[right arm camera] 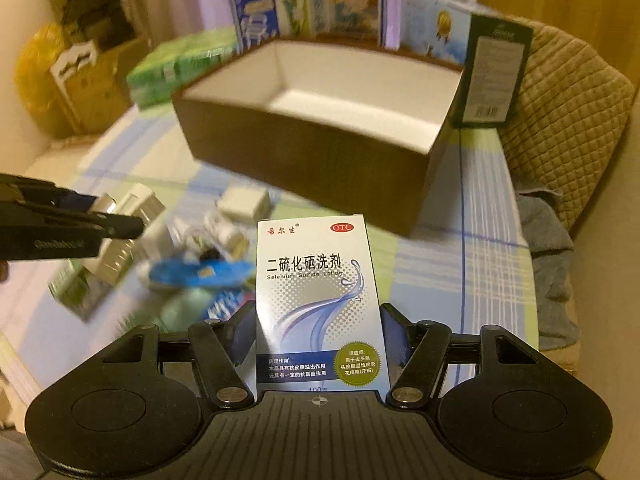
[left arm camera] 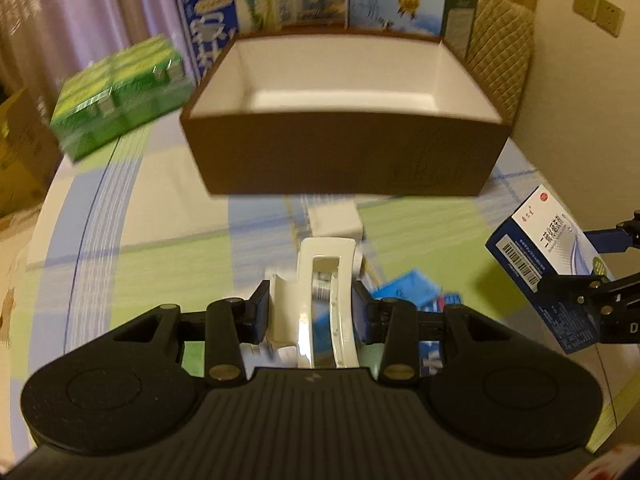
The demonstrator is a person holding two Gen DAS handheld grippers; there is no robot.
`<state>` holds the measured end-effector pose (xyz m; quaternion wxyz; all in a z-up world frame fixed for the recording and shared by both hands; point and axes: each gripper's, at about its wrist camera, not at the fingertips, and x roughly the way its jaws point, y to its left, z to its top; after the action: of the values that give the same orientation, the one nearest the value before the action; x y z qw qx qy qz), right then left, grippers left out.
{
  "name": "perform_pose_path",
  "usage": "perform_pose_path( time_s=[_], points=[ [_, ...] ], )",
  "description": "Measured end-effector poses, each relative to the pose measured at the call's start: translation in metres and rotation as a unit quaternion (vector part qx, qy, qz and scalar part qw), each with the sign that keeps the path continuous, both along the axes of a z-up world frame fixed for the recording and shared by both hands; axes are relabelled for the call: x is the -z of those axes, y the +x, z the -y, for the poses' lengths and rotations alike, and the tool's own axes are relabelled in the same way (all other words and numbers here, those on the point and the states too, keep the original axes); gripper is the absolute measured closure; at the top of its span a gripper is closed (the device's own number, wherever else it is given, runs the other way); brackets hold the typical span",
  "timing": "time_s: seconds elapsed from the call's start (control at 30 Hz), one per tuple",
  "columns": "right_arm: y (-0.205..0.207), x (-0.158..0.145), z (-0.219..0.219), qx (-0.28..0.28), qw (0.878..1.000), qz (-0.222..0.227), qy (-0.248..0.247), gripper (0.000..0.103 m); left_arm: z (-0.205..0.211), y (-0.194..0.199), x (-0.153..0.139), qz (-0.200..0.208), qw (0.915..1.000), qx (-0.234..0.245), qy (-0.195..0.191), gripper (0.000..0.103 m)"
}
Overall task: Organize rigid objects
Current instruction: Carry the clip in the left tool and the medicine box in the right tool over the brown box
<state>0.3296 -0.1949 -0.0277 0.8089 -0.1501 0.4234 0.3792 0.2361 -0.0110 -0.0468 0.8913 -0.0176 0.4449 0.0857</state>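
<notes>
Left wrist view: the left gripper is clamped on a glossy white plastic hair clip, its pads pressing both sides. Ahead stands an open rectangular storage box with dark brown outer walls and a white interior. Behind it stand printed cartons; their writing is too blurred to read. A green shrink-wrapped pack sits to the box's left. At the right edge, the right gripper holds a blue-and-white medicine box showing a barcode. The table is covered by a plaid cloth in green, blue and white.

Right wrist view: the right gripper grips the medicine box upright. It reads "OTC" and "Selenium Sulfide Lotion". The storage box lies beyond. A blurred heap of small packages lies left, beneath the left gripper. A quilted tan chair stands right.
</notes>
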Motion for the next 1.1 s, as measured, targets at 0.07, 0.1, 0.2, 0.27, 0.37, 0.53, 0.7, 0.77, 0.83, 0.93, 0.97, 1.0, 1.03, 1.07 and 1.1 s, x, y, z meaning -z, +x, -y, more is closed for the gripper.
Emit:
perform_pose_path(
  time_s=[0.07, 0.1, 0.2, 0.27, 0.37, 0.53, 0.7, 0.77, 0.83, 0.93, 0.97, 1.0, 1.03, 1.07, 1.1],
  points=[
    [0.001, -0.013, -0.006, 0.012, 1.000, 0.006, 0.012, 0.042, -0.005, 0.007, -0.010, 0.010, 0.9998, 0.015, 0.004, 0.067],
    [0.002, -0.020, -0.009, 0.016, 1.000, 0.009, 0.020, 0.042, -0.008, 0.011, -0.015, 0.014, 0.9996, 0.021, 0.007, 0.067],
    [0.009, -0.039, -0.021, 0.028, 0.998, 0.018, 0.044, 0.042, -0.017, 0.025, -0.027, 0.031, 0.9986, 0.039, 0.016, 0.067],
    [0.014, -0.051, -0.031, 0.036, 0.997, 0.028, 0.058, 0.042, -0.024, 0.036, -0.035, 0.044, 0.9977, 0.047, 0.020, 0.067],
    [0.029, -0.065, -0.045, 0.050, 0.995, 0.035, 0.078, 0.042, -0.035, 0.055, -0.045, 0.060, 0.9965, 0.053, 0.021, 0.067],
    [0.067, -0.084, -0.071, 0.085, 0.990, 0.059, 0.097, 0.042, -0.055, 0.096, -0.059, 0.079, 0.9949, 0.054, 0.032, 0.067],
    [0.112, -0.087, -0.094, 0.122, 0.986, 0.063, 0.099, 0.042, -0.076, 0.142, -0.063, 0.080, 0.9952, 0.047, 0.030, 0.067],
    [0.127, -0.083, -0.100, 0.134, 0.985, 0.061, 0.094, 0.042, -0.081, 0.162, -0.060, 0.074, 0.9955, 0.048, 0.035, 0.067],
    [0.142, -0.076, -0.106, 0.145, 0.984, 0.059, 0.084, 0.042, -0.085, 0.178, -0.054, 0.067, 0.9960, 0.047, 0.037, 0.067],
    [0.159, -0.061, -0.113, 0.162, 0.983, 0.058, 0.064, 0.042, -0.090, 0.200, -0.042, 0.053, 0.9968, 0.044, 0.041, 0.067],
    [0.164, -0.054, -0.115, 0.168, 0.983, 0.055, 0.057, 0.042, -0.092, 0.207, -0.036, 0.046, 0.9971, 0.044, 0.042, 0.067],
    [0.170, -0.048, -0.117, 0.173, 0.982, 0.051, 0.050, 0.042, -0.094, 0.212, -0.031, 0.039, 0.9974, 0.044, 0.042, 0.067],
    [0.174, -0.042, -0.119, 0.178, 0.982, 0.047, 0.043, 0.042, -0.096, 0.217, -0.024, 0.031, 0.9977, 0.042, 0.042, 0.067],
    [0.179, -0.035, -0.121, 0.182, 0.982, 0.042, 0.036, 0.042, -0.098, 0.222, -0.018, 0.024, 0.9980, 0.042, 0.042, 0.067],
    [0.182, -0.028, -0.123, 0.186, 0.981, 0.038, 0.028, 0.042, -0.099, 0.225, -0.013, 0.018, 0.9981, 0.042, 0.042, 0.067]
  ],
)
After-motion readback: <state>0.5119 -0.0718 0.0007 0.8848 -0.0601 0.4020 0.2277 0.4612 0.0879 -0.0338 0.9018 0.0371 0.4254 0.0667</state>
